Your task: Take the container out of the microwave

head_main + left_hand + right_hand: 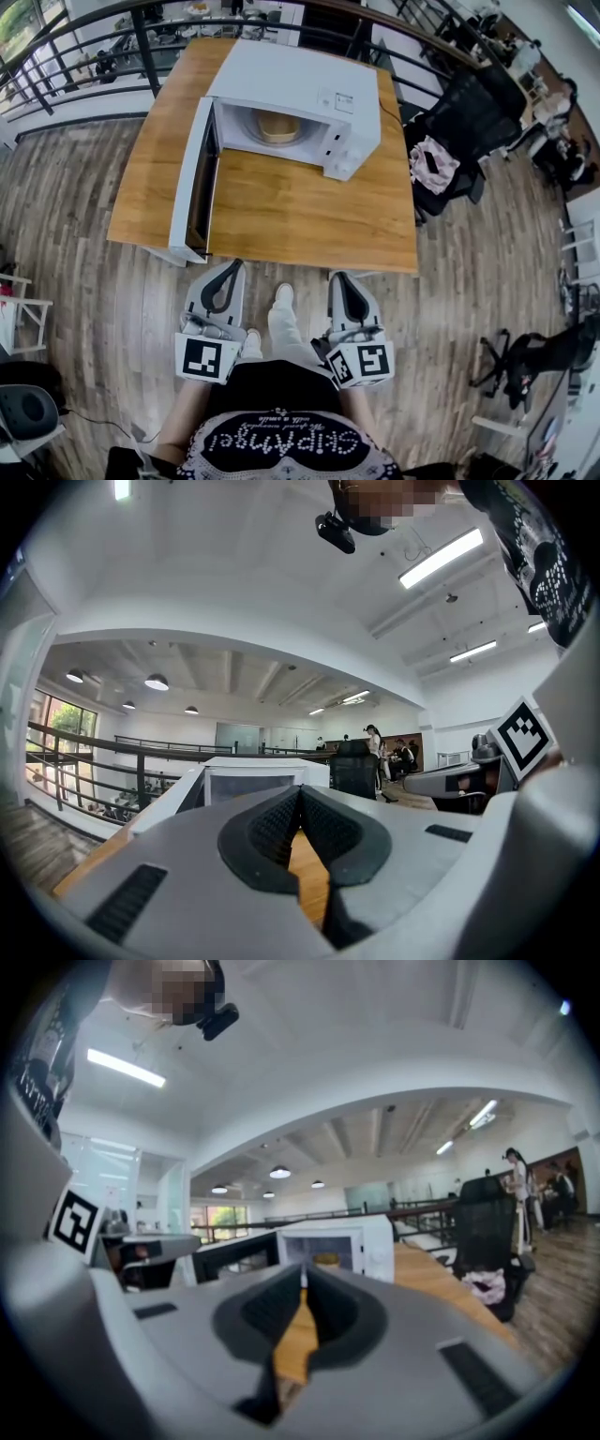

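Observation:
A white microwave (302,101) stands on the wooden table (281,211) with its door (194,178) swung open to the left. Inside it sits a tan container (278,127), also visible as the small container (325,1261) in the right gripper view. My left gripper (232,265) is shut and empty, just short of the table's near edge. My right gripper (338,277) is beside it, also shut with nothing between its jaws. Both point at the microwave (251,775) from a distance.
A black office chair (464,127) with a pink cloth (432,161) stands to the right of the table. A dark railing (84,56) runs behind the table. More chairs and desks crowd the far right. A person's shoes (282,297) show on the wood floor between the grippers.

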The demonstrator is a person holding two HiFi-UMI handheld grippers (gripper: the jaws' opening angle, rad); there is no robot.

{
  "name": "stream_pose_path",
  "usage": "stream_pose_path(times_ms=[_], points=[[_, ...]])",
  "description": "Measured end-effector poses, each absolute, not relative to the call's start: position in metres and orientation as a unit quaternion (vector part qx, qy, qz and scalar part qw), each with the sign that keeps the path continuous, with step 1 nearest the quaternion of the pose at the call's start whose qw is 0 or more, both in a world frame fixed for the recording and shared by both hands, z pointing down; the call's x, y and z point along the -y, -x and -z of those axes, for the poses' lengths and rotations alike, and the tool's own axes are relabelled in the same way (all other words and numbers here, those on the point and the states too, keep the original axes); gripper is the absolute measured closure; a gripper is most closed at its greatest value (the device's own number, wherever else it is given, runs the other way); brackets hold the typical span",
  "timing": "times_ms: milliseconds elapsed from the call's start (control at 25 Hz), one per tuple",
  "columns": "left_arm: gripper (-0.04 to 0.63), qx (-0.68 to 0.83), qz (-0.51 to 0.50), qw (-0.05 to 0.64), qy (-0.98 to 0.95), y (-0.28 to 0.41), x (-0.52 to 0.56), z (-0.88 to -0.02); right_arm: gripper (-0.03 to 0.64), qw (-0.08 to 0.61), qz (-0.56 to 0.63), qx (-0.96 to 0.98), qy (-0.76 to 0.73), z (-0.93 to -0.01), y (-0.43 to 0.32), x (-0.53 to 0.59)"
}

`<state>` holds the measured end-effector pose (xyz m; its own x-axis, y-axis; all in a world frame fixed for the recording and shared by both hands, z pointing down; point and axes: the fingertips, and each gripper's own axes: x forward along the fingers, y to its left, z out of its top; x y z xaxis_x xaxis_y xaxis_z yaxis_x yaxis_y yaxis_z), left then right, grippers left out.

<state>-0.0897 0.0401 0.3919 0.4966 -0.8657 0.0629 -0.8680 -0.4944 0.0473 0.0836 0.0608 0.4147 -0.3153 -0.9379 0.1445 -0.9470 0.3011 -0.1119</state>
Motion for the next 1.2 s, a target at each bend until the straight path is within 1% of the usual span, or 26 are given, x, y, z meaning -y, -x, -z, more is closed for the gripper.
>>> stream_pose_path(times_ms=[320, 720, 960, 1200], points=[[0.568, 0.506, -0.01, 0.029, -0.862, 0.052, 0.035, -0.387, 0.577, 0.027, -0.088, 0.813, -0.575, -0.411, -0.118, 0.017], [0.568, 0.534, -0.011, 0.022, -0.845, 0.025, 0.108, -0.384, 0.577, 0.031, -0.093, 0.83, -0.548, -0.413, -0.15, 0.095], [0.568, 0.55, -0.006, 0.014, -0.835, 0.014, 0.128, -0.379, 0.577, 0.036, -0.098, 0.838, -0.535, -0.418, -0.162, 0.118], [0.568, 0.552, -0.013, 0.021, -0.834, 0.009, 0.13, -0.386, 0.577, 0.036, -0.108, 0.838, -0.534, -0.426, -0.167, 0.123]])
